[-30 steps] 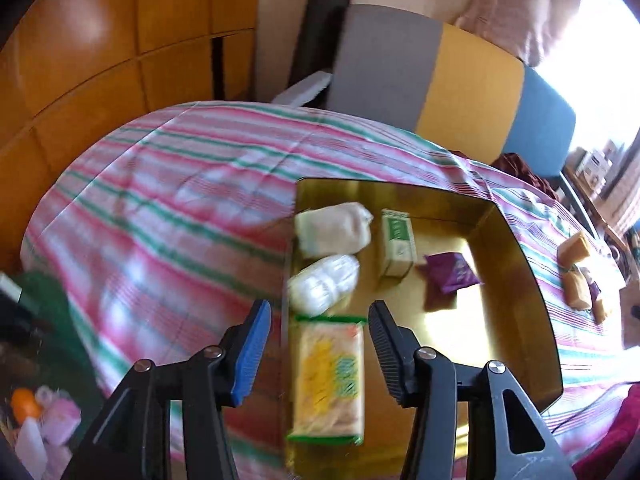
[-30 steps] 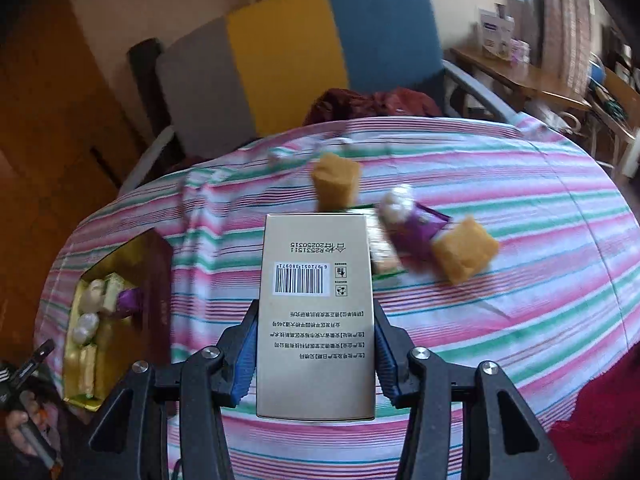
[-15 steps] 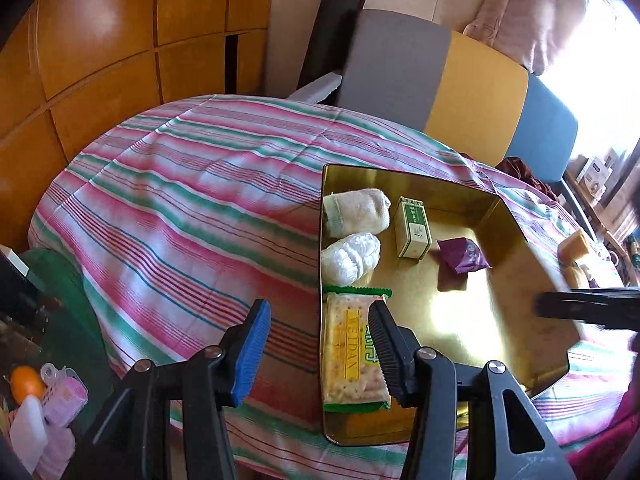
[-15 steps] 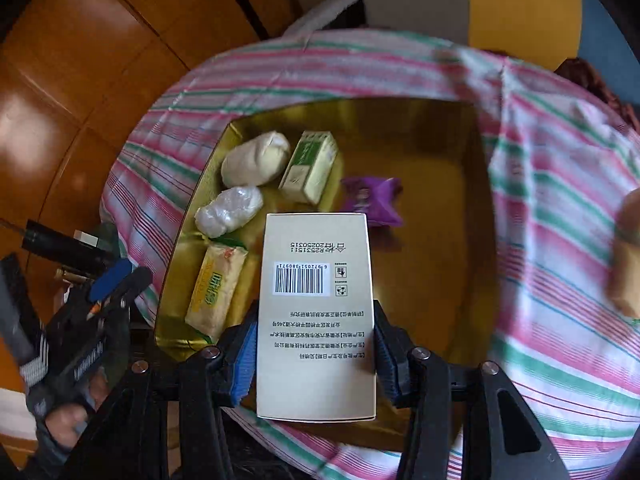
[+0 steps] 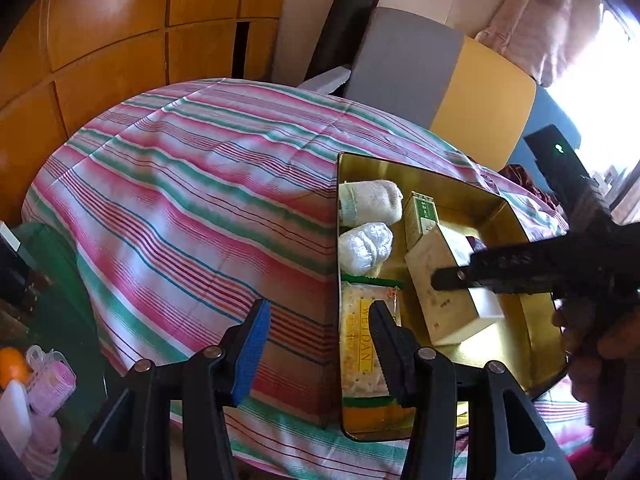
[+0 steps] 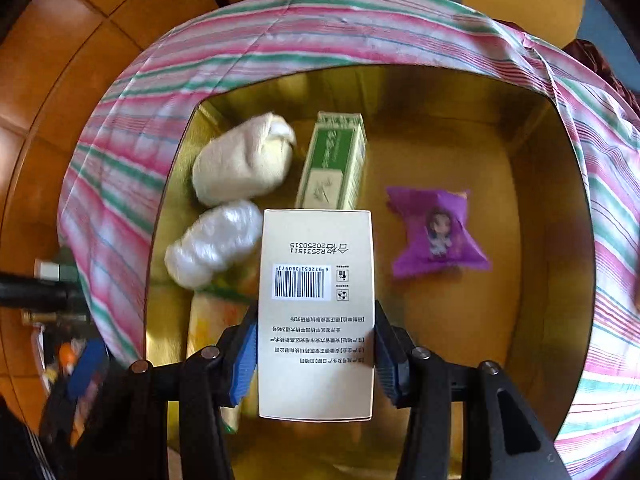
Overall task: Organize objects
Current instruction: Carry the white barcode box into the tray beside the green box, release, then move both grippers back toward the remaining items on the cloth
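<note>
My right gripper [image 6: 316, 352] is shut on a beige box with a barcode [image 6: 316, 304] and holds it low inside the gold tray [image 6: 536, 184]. The box [image 5: 444, 280] and right gripper also show in the left wrist view. The tray [image 5: 516, 216] holds a rolled white cloth [image 6: 240, 164], a white plastic bundle [image 6: 216, 244], a green and white box [image 6: 334, 164], a purple packet [image 6: 436, 232] and a cracker packet [image 5: 364, 344]. My left gripper [image 5: 318, 332] is open and empty, above the tray's left front edge.
The table has a pink, green and white striped cloth [image 5: 192, 200]. A grey, yellow and blue chair [image 5: 440, 76] stands behind it. Wooden wall panels [image 5: 100, 48] lie to the left. Small items [image 5: 24, 376] sit low at the left.
My right gripper has carried the beige box from over the table's right side to over the tray and down into it. My left gripper has drawn back a little to the left.
</note>
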Available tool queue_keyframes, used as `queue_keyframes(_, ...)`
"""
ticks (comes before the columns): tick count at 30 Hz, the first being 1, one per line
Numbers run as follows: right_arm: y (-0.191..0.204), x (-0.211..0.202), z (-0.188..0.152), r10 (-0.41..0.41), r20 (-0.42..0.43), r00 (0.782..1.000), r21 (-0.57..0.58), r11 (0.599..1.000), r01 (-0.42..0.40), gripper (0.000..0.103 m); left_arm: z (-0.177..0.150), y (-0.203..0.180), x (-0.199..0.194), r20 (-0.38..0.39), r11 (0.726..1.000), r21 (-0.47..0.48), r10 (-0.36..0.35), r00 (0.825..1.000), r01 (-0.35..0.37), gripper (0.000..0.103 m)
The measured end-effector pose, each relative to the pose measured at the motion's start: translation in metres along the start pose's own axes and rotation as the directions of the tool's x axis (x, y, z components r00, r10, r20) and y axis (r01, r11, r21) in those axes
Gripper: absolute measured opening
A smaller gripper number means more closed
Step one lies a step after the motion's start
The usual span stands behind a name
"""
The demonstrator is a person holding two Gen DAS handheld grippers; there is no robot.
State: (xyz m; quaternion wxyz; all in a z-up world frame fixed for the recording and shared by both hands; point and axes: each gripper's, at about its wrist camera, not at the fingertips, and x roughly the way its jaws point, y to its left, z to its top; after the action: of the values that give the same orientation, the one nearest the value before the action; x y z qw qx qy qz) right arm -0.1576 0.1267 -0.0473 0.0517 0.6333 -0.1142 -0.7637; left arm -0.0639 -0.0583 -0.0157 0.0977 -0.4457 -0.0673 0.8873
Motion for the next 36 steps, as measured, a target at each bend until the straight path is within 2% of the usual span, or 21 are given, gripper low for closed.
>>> queue_keyframes(3,0.006,0.006,0.005,0.011,0.011,1.0,0.024,1.0,-0.011,0.052,0.0,0.004,0.001,0.002,1.0,-0.013,0.003,1.0,-0.003,0.056)
queue_keyframes(8,0.004,0.014,0.006,0.086,0.021,0.996,0.065,0.994,-0.087,0.056,0.002,0.005,0.0,0.009,1.0,-0.014,0.006,1.0,-0.006,0.057)
queue_keyframes(12,-0.01,0.001,0.001,0.182,0.055,0.982,0.099,0.977,-0.187,0.062,0.003,0.006,-0.002,0.024,1.0,-0.015,0.017,1.0,-0.016,0.06)
queue_keyframes(14,-0.013,-0.007,-0.002,0.214,0.091,0.973,0.093,0.971,-0.222,0.07,0.003,0.006,-0.003,0.034,1.0,-0.011,0.028,0.999,-0.028,0.06)
queue_keyframes(17,-0.021,-0.025,-0.012,0.249,0.134,0.959,0.064,0.964,-0.259,0.07,0.004,0.006,-0.006,0.052,0.999,-0.006,0.043,0.998,-0.042,0.061)
queue_keyframes(23,-0.034,-0.06,-0.046,0.183,0.23,0.956,-0.045,0.983,-0.178,0.07,0.002,-0.007,-0.017,0.111,0.994,0.053,0.087,0.99,-0.093,0.065)
queue_keyframes(27,-0.047,-0.082,-0.073,0.152,0.293,0.944,-0.116,0.986,-0.122,0.07,-0.001,-0.022,-0.024,0.147,0.989,0.096,0.1,0.984,-0.115,0.065)
queue_keyframes(36,-0.065,-0.111,-0.106,0.053,0.407,0.912,-0.166,0.986,0.016,0.07,-0.008,-0.055,-0.036,0.192,0.977,0.168,0.101,0.976,-0.134,0.069)
